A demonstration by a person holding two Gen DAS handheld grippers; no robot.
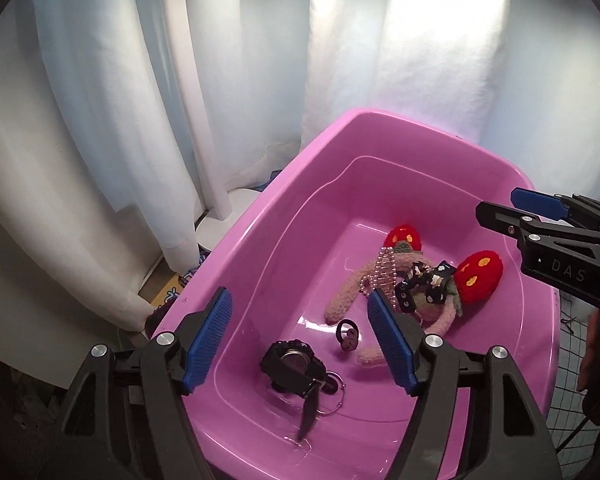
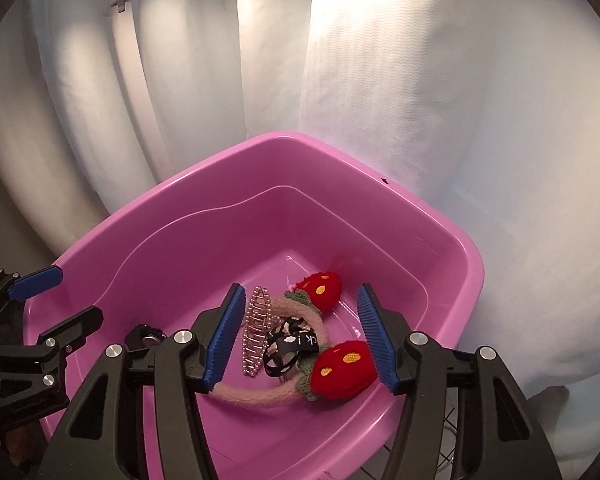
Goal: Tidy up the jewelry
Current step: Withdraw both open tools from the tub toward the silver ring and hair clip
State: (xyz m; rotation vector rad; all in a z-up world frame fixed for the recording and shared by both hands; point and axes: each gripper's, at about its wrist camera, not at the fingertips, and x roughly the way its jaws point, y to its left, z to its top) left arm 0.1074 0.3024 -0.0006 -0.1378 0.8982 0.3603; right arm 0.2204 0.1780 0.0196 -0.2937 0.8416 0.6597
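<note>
A pink plastic tub (image 1: 259, 224) (image 2: 147, 224) holds the accessories. Inside lie a fuzzy pink headband with two red strawberry ornaments (image 1: 480, 276) (image 2: 342, 368), a pearl hair clip (image 1: 384, 276) (image 2: 255, 332), a black-and-white band (image 1: 428, 280) (image 2: 291, 346), a black watch (image 1: 293, 366) (image 2: 145, 336), a small black hair tie (image 1: 347, 336) and a thin ring (image 1: 334, 400). My left gripper (image 1: 300, 340) is open and empty above the watch. My right gripper (image 2: 300, 336) (image 1: 540, 208) is open and empty above the headband.
White curtains (image 2: 420, 120) hang behind and around the tub. A white lamp pole and base (image 1: 219, 216) stand left of the tub. A gridded surface (image 1: 568, 432) shows at the lower right.
</note>
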